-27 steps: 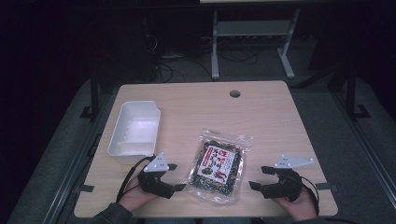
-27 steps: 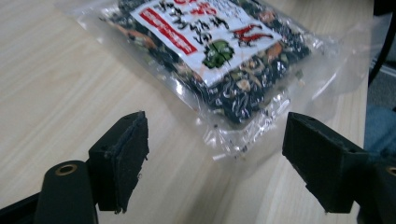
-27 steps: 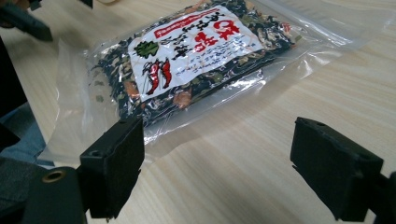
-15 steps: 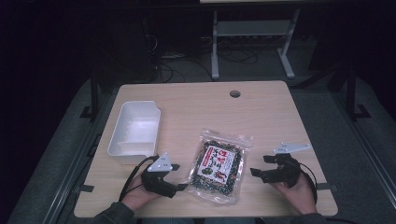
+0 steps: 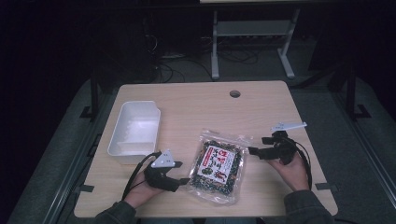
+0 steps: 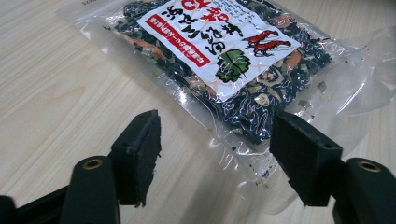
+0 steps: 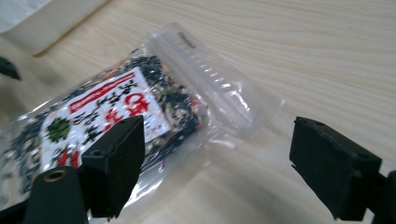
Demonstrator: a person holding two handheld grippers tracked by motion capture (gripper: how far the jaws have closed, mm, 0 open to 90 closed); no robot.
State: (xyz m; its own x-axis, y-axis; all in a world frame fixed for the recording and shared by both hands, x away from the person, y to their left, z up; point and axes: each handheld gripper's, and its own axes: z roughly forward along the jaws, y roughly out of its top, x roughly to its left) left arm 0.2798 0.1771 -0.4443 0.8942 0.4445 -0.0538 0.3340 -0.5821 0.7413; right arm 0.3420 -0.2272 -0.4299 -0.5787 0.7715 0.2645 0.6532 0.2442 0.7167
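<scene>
Both grippers' fingers spread: left gripper (image 5: 183, 180) at the bag's (image 5: 217, 164) edge, perhaps touching; right gripper (image 5: 252, 150) beside it.

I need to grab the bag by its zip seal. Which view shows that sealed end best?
The right gripper view: the zip seal lies close and sharp, ahead of the open right gripper. The high view shows the whole bag, its seal small. The left gripper view shows the bag's opposite end.

The left gripper (image 6: 215, 158) has parted fingers (image 6: 140, 154) framing the clear seaweed bag's (image 6: 224, 60) corner on the wooden table (image 6: 60, 88).
</scene>
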